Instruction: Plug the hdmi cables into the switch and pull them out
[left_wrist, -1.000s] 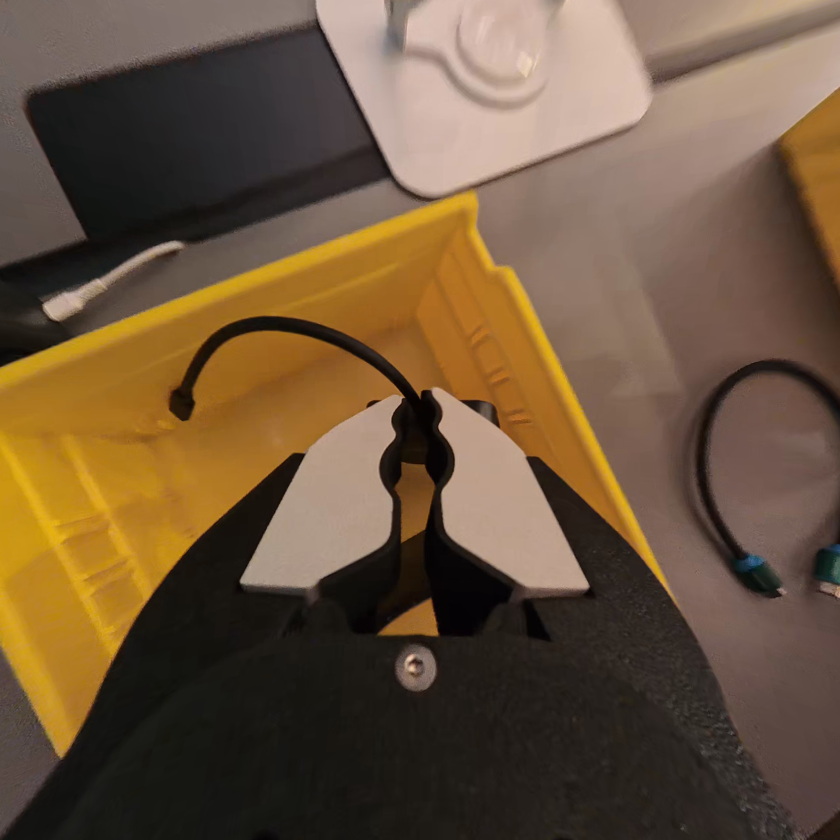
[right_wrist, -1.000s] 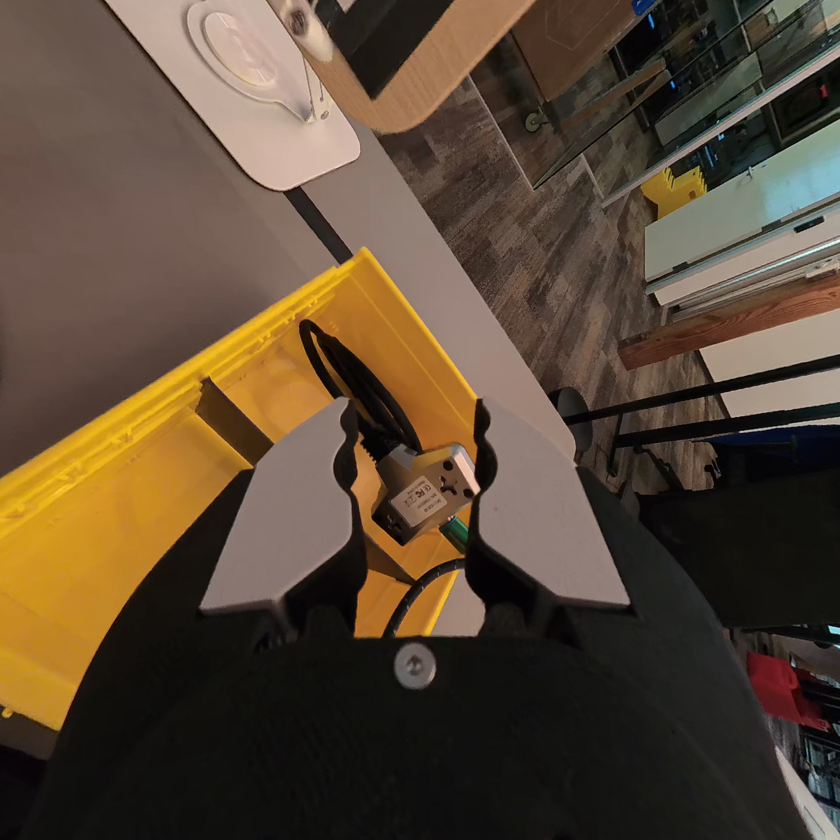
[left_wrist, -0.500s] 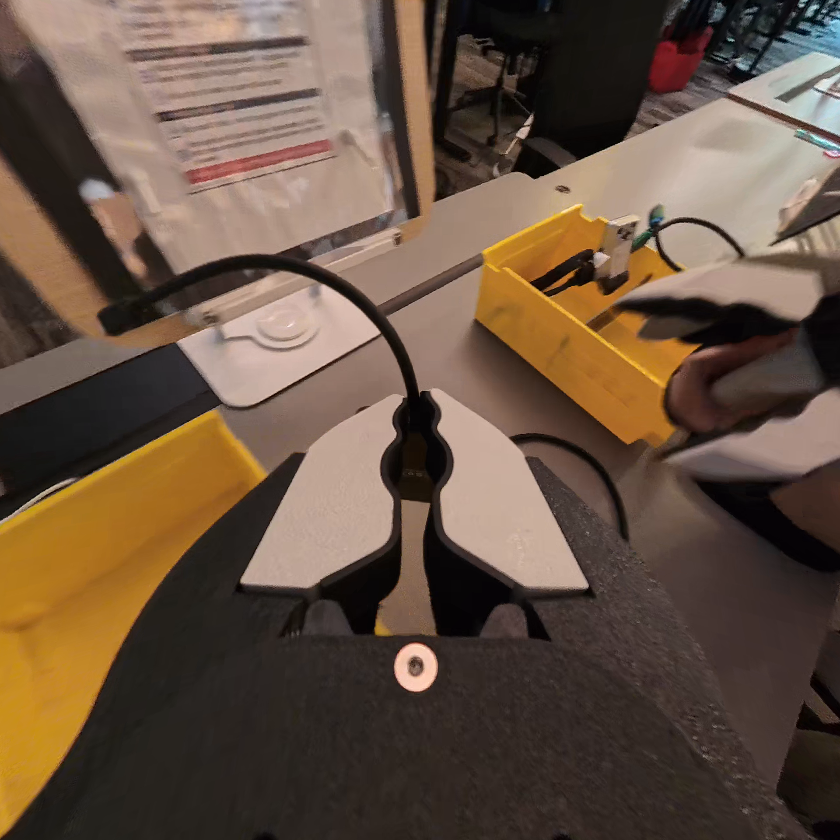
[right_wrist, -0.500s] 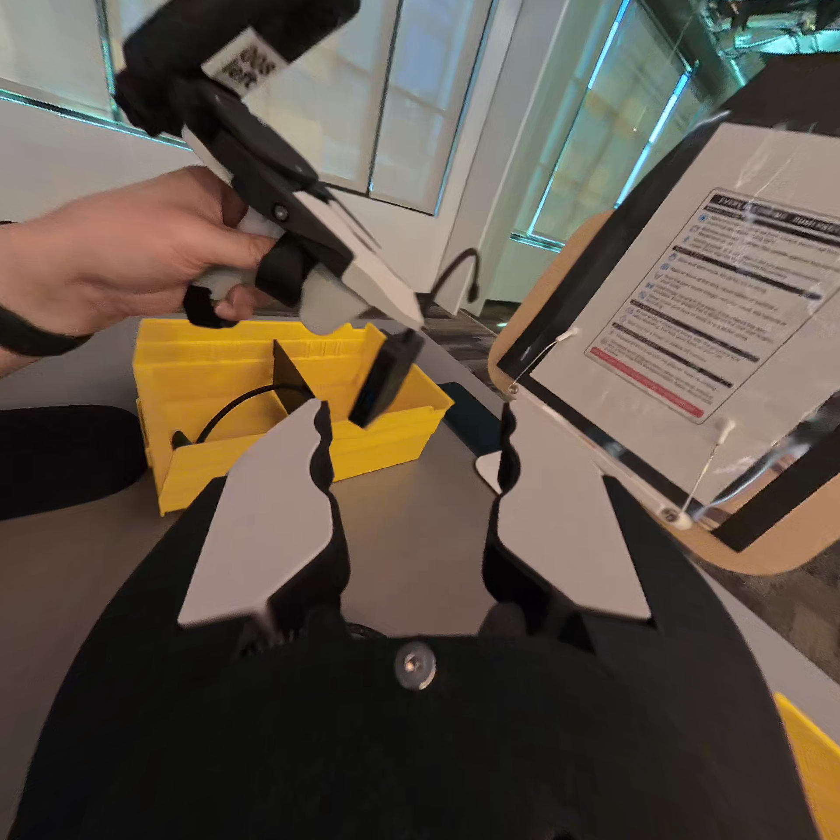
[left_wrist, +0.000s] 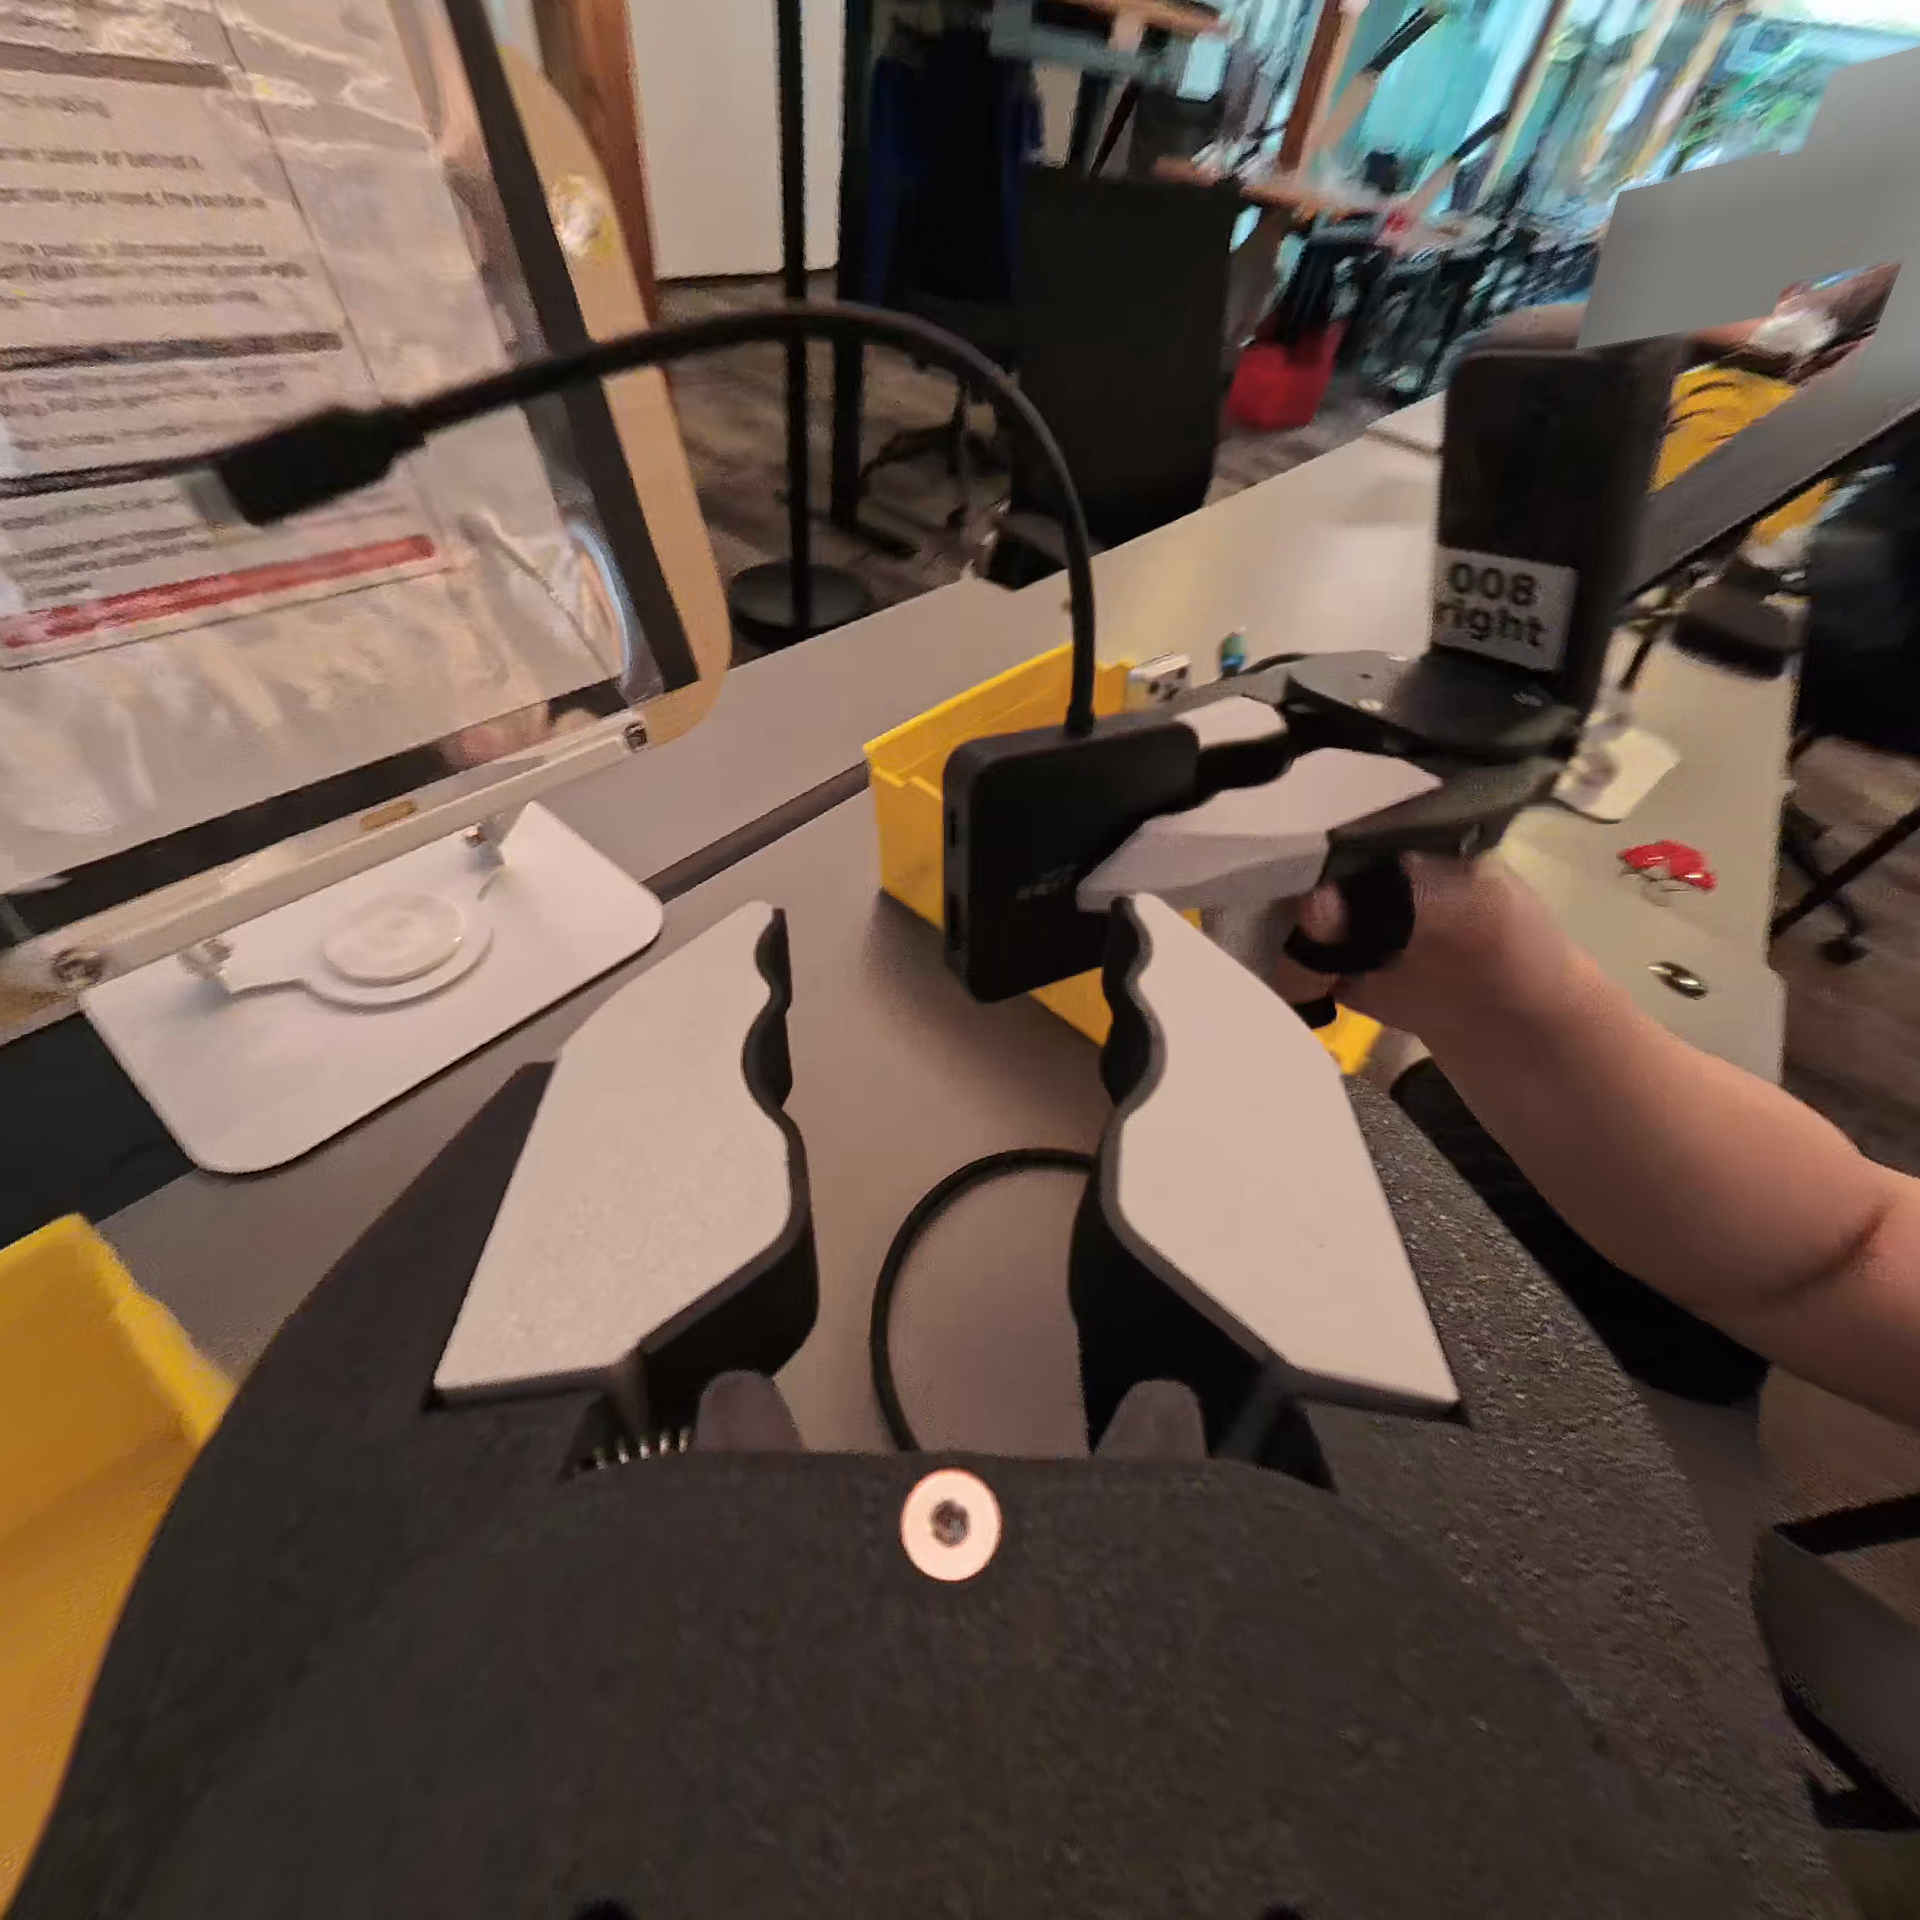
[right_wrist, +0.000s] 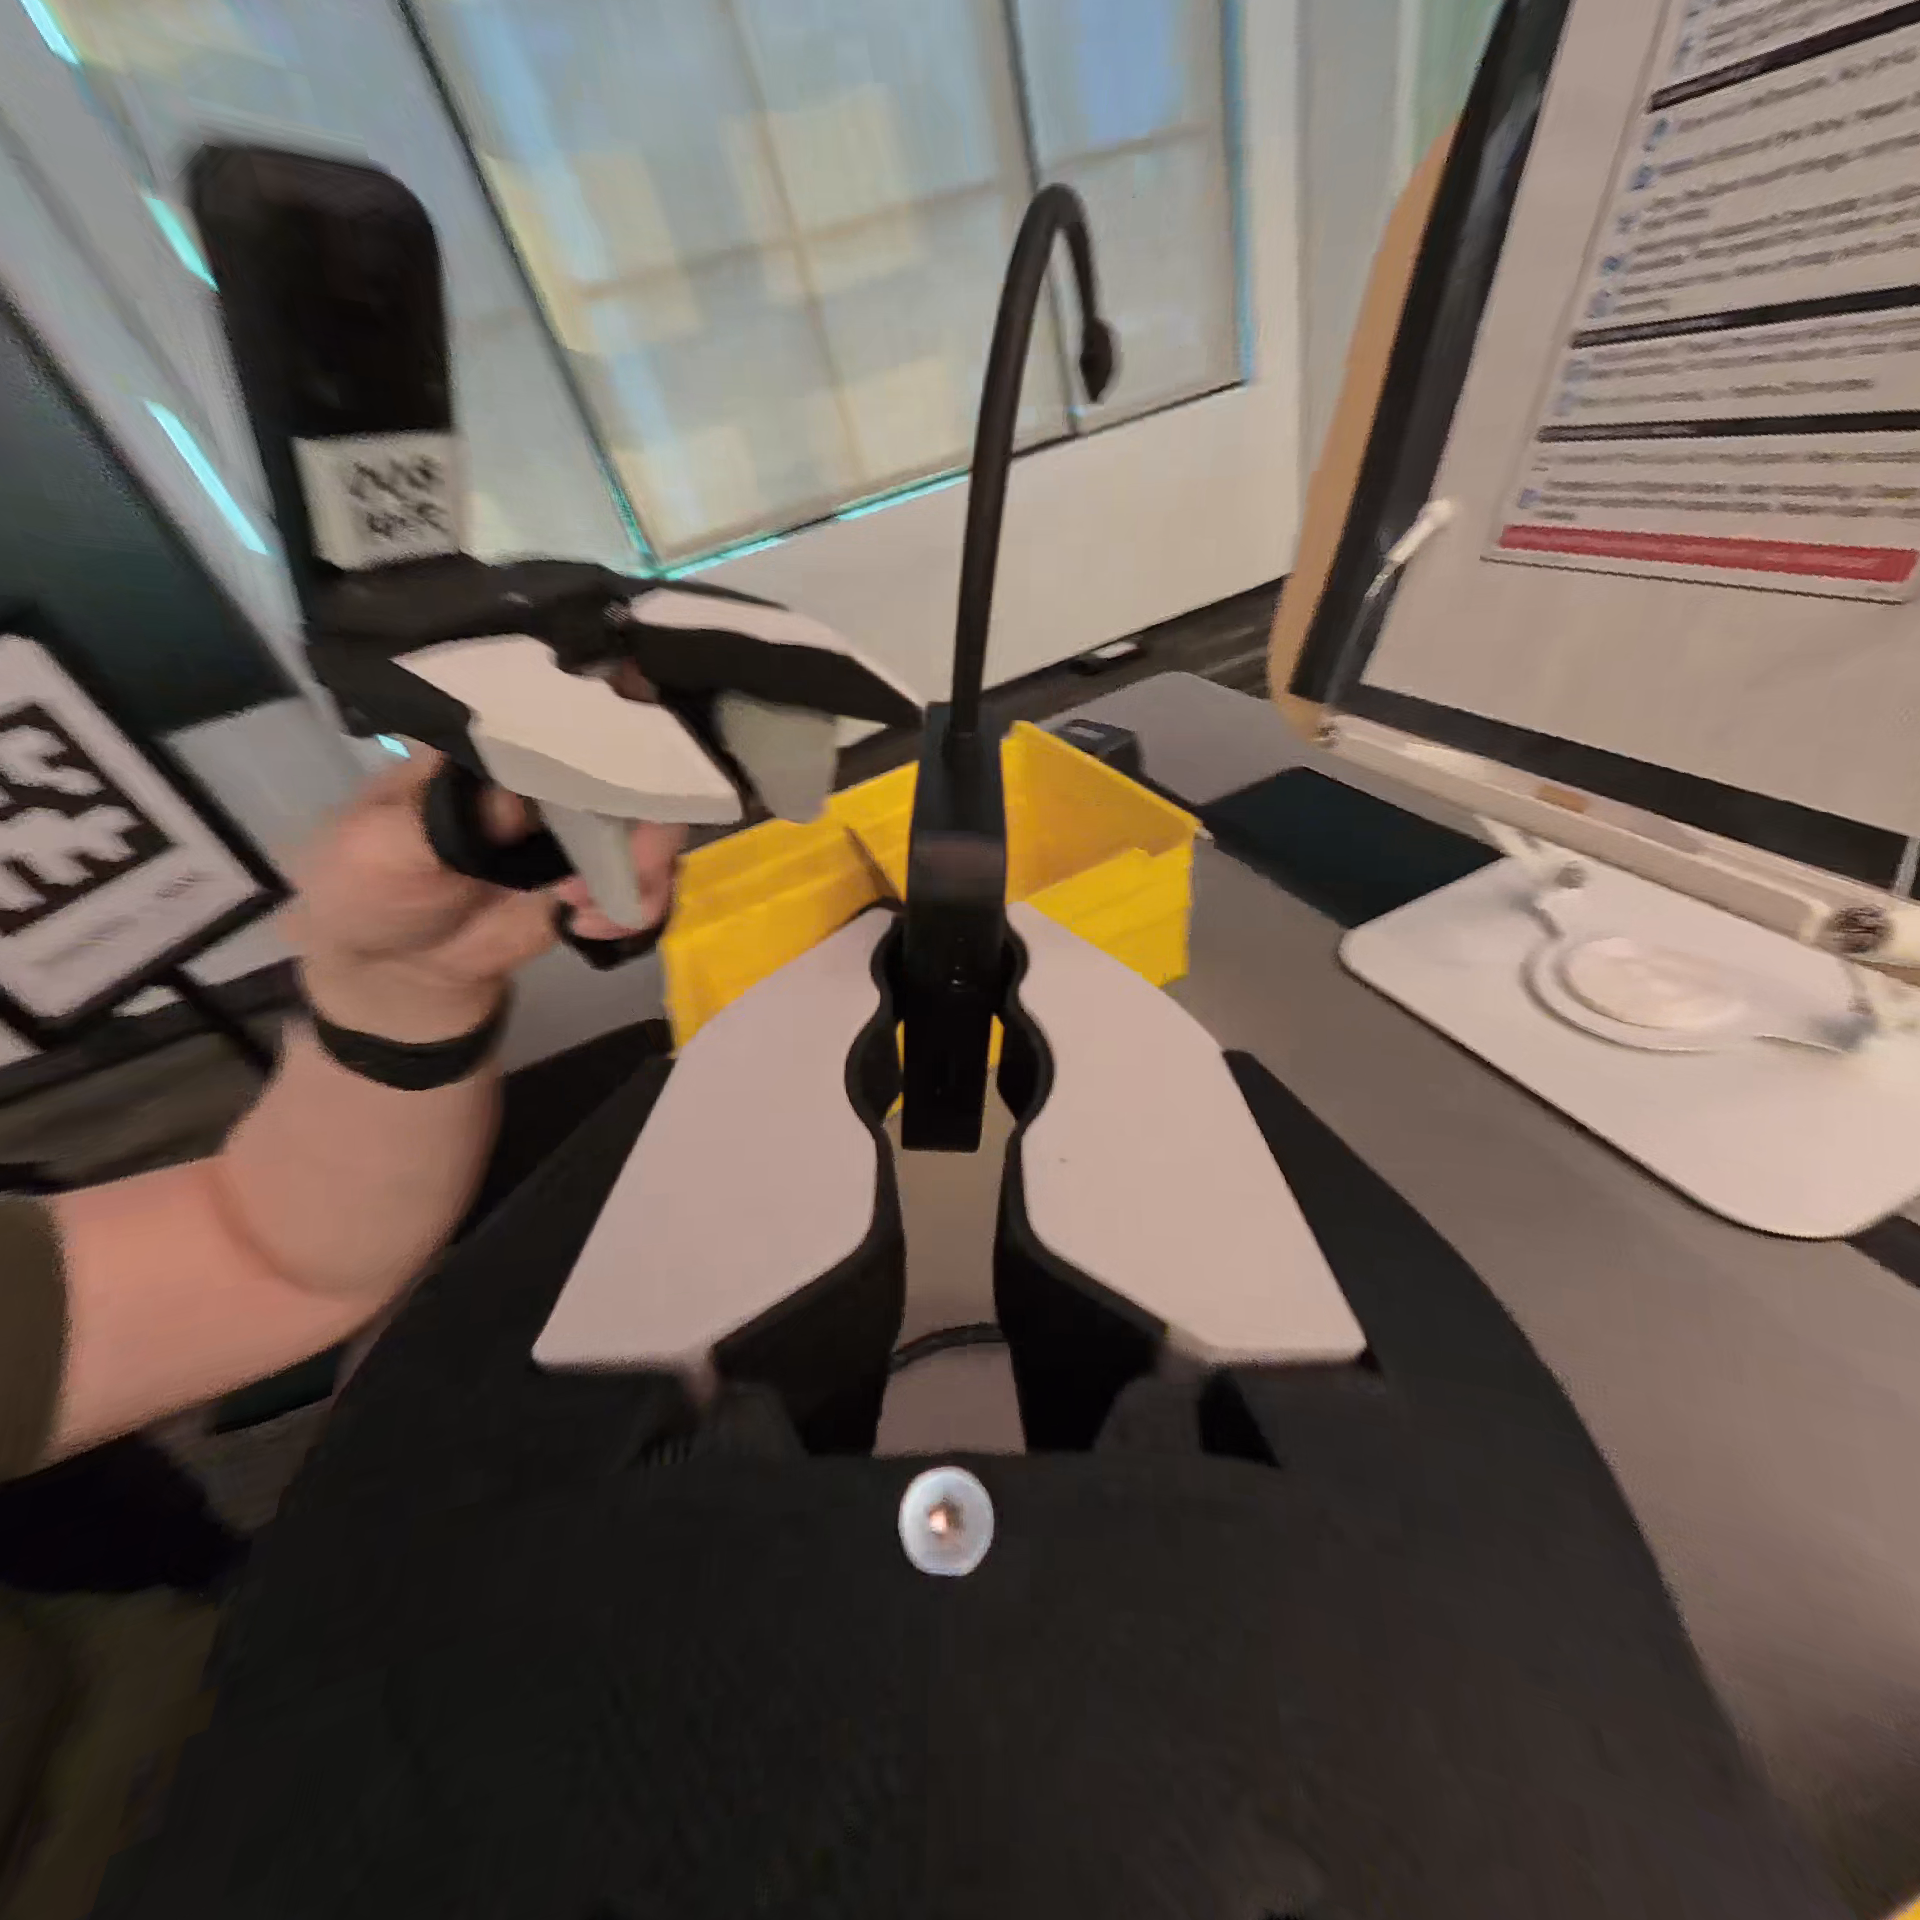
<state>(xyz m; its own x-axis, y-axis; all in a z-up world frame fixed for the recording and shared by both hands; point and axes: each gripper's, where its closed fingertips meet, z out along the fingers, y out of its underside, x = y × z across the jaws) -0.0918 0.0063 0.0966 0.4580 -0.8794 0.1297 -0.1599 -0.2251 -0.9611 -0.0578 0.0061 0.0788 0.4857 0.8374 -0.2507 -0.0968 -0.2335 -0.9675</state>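
Note:
The black switch (left_wrist: 1070, 852) is a flat box with a short black pigtail cable (left_wrist: 997, 384) that arches up to a plug (left_wrist: 301, 473). My right gripper (right_wrist: 948, 935) is shut on the switch (right_wrist: 951, 987), held edge-on above the table; it also shows in the left wrist view (left_wrist: 1174, 800). My left gripper (left_wrist: 945, 935) is open and empty, just short of the switch. In the right wrist view it (right_wrist: 774, 805) hangs open left of the switch. A black HDMI cable (left_wrist: 894, 1247) lies looped on the grey table (left_wrist: 935, 1060) below my left fingers.
A yellow bin (left_wrist: 914, 790) stands behind the switch and holds a silver adapter (left_wrist: 1158, 675). A second yellow bin (left_wrist: 62, 1403) is at the left; it also shows in the right wrist view (right_wrist: 1091, 831). A sign stand with a white base (left_wrist: 364, 987) stands at the table's back. The tips of one gripper are about 5 cm away from the tips of the other.
The switch has passed from my left gripper to my right. My right gripper closed on it, my left gripper opened and let go.

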